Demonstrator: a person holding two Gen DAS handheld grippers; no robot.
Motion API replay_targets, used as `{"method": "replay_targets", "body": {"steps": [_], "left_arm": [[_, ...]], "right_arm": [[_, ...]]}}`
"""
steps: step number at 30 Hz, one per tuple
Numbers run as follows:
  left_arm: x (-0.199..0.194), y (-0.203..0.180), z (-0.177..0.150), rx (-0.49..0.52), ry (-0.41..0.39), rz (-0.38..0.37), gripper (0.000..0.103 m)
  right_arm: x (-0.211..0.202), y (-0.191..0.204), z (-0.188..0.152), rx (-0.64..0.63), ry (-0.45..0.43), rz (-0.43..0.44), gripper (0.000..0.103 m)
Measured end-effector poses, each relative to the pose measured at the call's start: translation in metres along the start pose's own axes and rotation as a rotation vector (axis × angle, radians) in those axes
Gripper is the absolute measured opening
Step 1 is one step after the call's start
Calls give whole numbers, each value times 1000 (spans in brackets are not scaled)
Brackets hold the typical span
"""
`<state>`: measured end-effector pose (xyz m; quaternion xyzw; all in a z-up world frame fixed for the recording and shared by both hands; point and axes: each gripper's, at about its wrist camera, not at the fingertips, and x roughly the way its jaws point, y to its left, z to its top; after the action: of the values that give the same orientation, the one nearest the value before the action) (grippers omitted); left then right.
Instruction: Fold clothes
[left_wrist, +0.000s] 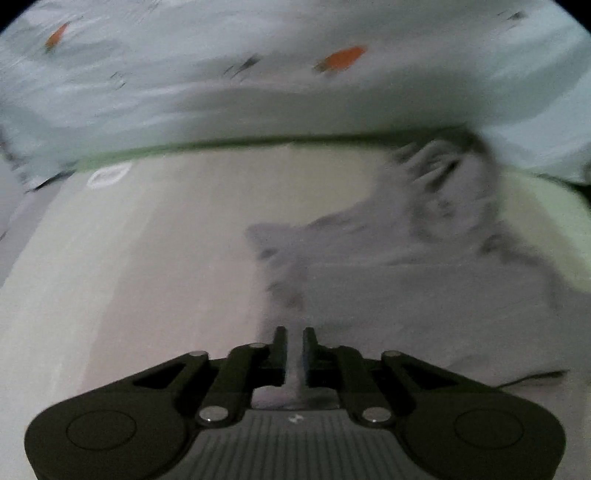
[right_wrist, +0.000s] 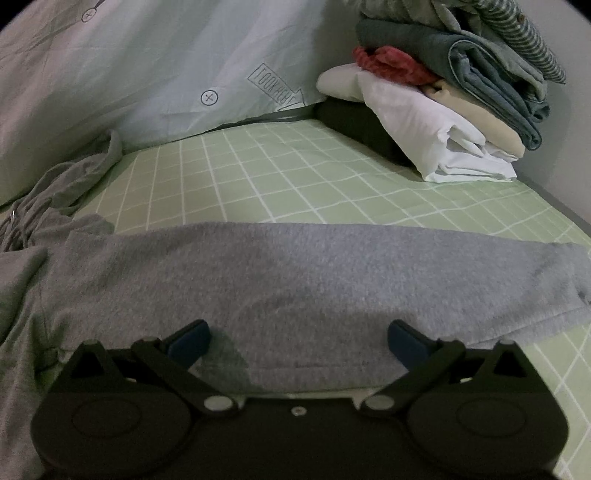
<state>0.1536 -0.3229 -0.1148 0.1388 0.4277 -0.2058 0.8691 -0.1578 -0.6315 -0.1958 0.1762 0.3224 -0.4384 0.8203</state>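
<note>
Lying under the wide-open right gripper (right_wrist: 298, 341), grey garment (right_wrist: 295, 280) spreads flat.

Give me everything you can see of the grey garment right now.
The grey garment is heathered knit, apparently a top. One folded band lies flat across the green checked sheet; the rest bunches in wrinkles at the left beside the pale duvet. The open right claw hovers at its near hem. The left claw pinches a fold.
</note>
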Motion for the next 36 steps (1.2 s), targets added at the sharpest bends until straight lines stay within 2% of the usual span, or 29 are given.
{"method": "replay_targets", "body": {"steps": [2,3,5,9,11,13,17,22,25,33,36], "left_arm": [[1,3,-1,-38,14,1,41],[1,3,-2,-55,14,0,47],[1,-6,-5,-46,20,4,67],[17,-26,-15,27,80,30,73],[20,-31,-18,13,71,79,87],[23,-31,-18,-8,77,108,90],[28,-28,-20,-13,84,128,103],[31,-20,-23,-55,87,102,103],[30,-24,-24,-43,70,114,103],[29,-28,-23,-25,65,138,103],[28,-28,-23,-34,67,139,103]], "right_arm": [[0,0,0,0,0,1,103],[0,0,0,1,-1,1,103],[-1,0,-1,2,-2,0,103],[-1,0,-1,4,0,-2,103],[-1,0,1,6,20,1,103],[-2,-4,5,-1,43,20,103],[-2,-27,4,48,22,-33,103],[4,-69,6,56,-23,-120,103],[12,-101,15,83,-29,-189,103],[29,-199,37,274,-24,-414,103],[32,-235,35,379,-27,-417,103]]}}
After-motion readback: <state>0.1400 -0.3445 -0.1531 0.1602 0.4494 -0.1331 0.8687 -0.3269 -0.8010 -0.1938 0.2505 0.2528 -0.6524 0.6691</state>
